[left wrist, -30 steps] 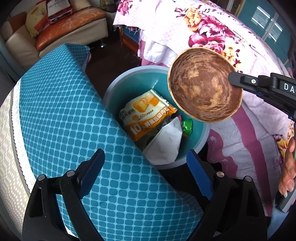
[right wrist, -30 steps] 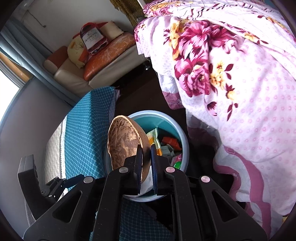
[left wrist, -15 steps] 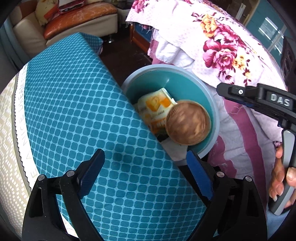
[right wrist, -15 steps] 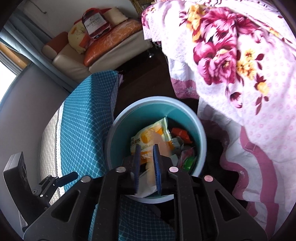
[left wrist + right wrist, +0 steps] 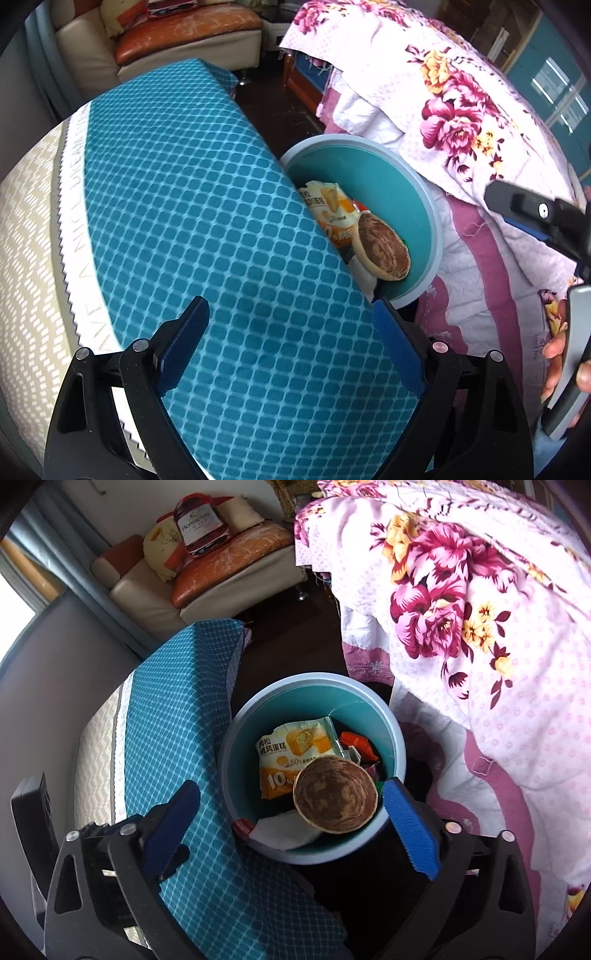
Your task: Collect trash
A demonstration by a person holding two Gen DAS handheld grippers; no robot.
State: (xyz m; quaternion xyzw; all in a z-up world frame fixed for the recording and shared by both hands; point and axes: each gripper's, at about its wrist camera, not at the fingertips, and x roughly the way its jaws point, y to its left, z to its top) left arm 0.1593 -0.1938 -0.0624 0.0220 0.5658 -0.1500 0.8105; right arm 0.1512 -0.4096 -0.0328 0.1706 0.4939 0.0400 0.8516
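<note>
A round teal trash bin (image 5: 397, 734) stands on the dark floor between a table and a bed. A brown-stained paper bowl (image 5: 334, 799) lies in it on top of an orange snack wrapper (image 5: 295, 757), white paper (image 5: 284, 832) and other scraps. My right gripper (image 5: 291, 821) is open and empty above the bin's near rim. In the left wrist view the bin (image 5: 432, 206) and the bowl (image 5: 382, 249) show beyond the table edge. My left gripper (image 5: 291, 350) is open and empty over the teal-checked tablecloth (image 5: 184, 206). The right gripper's body (image 5: 539, 218) shows at the right.
A bed with a pink floral quilt (image 5: 480, 609) borders the bin on the right. The table with the teal cloth (image 5: 173, 709) borders it on the left. A beige sofa with cushions (image 5: 207, 572) stands at the back. Dark floor (image 5: 295, 638) lies between them.
My right gripper opened and let go of the paper bowl, which dropped into the bin. My left gripper drew back over the tablecloth.
</note>
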